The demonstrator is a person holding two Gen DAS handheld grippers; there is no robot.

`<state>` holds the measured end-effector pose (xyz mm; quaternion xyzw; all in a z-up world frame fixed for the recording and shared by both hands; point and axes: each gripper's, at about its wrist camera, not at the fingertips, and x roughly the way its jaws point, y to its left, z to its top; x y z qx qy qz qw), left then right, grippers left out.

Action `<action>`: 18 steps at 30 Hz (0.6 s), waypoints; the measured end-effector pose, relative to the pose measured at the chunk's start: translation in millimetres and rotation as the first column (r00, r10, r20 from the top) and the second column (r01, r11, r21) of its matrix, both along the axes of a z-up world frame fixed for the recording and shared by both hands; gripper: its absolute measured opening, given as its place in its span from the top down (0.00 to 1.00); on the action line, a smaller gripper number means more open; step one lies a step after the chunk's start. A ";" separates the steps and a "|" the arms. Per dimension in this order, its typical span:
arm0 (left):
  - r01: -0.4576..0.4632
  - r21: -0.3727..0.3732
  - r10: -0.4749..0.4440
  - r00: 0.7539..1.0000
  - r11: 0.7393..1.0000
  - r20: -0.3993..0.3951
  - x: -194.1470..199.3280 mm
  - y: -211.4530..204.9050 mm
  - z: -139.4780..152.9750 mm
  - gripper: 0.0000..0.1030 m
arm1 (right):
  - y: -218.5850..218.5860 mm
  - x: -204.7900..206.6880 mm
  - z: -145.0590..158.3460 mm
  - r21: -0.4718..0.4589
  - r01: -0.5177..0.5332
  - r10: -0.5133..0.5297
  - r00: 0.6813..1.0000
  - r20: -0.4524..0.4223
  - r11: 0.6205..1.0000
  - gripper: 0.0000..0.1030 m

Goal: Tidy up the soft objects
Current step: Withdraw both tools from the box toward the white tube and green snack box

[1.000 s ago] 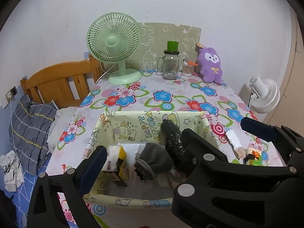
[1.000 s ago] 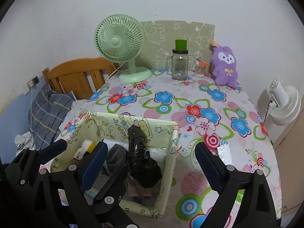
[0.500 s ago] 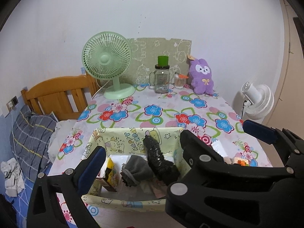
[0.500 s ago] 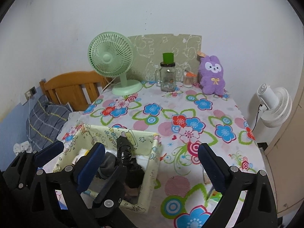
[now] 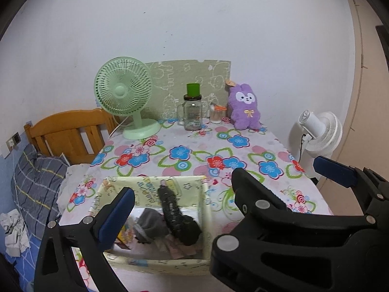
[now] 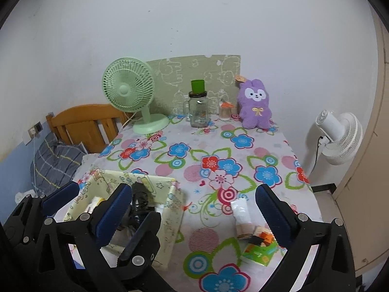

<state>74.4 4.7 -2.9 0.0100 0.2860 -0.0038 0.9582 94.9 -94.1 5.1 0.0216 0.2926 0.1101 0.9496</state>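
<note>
Now the right hand-held gripper (image 6: 192,209) is opening, empty; the purple plush bunny (image 6: 255,107) sits upright far ahead, slightly right.

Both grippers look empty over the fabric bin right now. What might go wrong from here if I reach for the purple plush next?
The purple plush rabbit sits at the table's far edge beside the small orange-lidded jar and the glass mug jar with green cup; a wide reach may topple them. The black crinkly bundle leans over the pale-yellow fabric bin's wall and may slip out if bumped. The right gripper is opening above loose packets near the front edge.
</note>
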 end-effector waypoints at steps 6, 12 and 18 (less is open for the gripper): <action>0.018 -0.003 -0.018 1.000 1.000 0.009 -1.3 -19.0 -0.4 0.00 | -19.5 -3.9 0.2 -0.018 0.038 -0.038 0.999 0.018 0.999 0.00; 0.053 -0.005 -0.053 0.998 0.999 0.017 0.4 -39.0 -3.1 0.00 | -38.8 -7.7 -1.2 -0.024 0.076 -0.074 0.996 0.044 0.997 0.00; 0.077 -0.008 -0.077 0.997 0.997 0.010 2.7 -53.6 -8.8 0.00 | -54.5 -7.3 -6.6 -0.025 0.103 -0.102 0.994 0.039 0.994 0.01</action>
